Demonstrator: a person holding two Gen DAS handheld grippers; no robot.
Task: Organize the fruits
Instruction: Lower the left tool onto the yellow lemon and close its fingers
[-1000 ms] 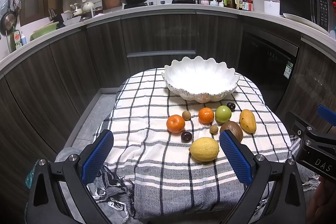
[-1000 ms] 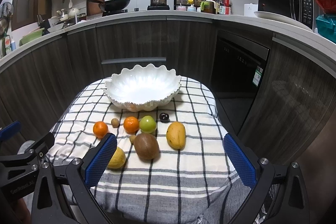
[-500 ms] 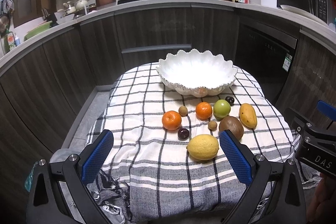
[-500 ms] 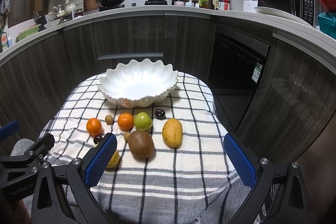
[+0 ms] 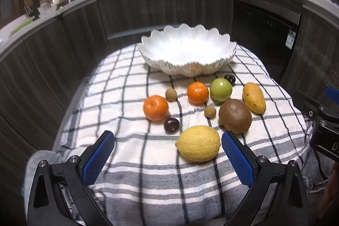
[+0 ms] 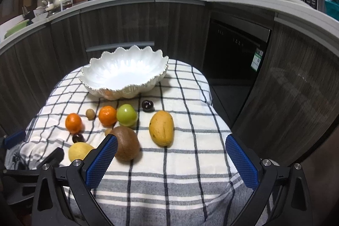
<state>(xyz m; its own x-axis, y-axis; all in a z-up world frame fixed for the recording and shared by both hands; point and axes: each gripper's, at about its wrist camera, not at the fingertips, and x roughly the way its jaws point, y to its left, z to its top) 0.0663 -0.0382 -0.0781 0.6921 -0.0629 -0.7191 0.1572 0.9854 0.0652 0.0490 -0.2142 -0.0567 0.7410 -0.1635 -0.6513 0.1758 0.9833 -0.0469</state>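
An empty white scalloped bowl (image 5: 188, 52) (image 6: 125, 72) stands at the far side of a checked cloth. Fruits lie in front of it: a yellow lemon (image 5: 198, 143) (image 6: 80, 151), a brown kiwi (image 5: 235, 115) (image 6: 126, 145), a mango (image 5: 253, 97) (image 6: 161, 127), a green apple (image 5: 220, 89) (image 6: 126, 114), two oranges (image 5: 155, 107) (image 5: 197, 92), two dark plums (image 5: 171, 124) (image 5: 229, 78) and two small brown fruits (image 5: 210, 111). My left gripper (image 5: 167, 154) is open, with the lemon just ahead between its fingers. My right gripper (image 6: 171, 159) is open and empty, near the kiwi and the mango.
The cloth (image 5: 131, 103) covers a small round table with edges dropping off all around. Dark wood cabinets (image 6: 127, 24) and a dishwasher (image 6: 235, 52) curve behind it. The counter above holds a wok, pots and bottles. The right gripper's body (image 5: 322, 120) shows at the right edge of the left wrist view.
Both grippers have moved forward and lower toward the fruits. The lemon now lies closer between the left fingers, and the kiwi is close to the right gripper's left finger.
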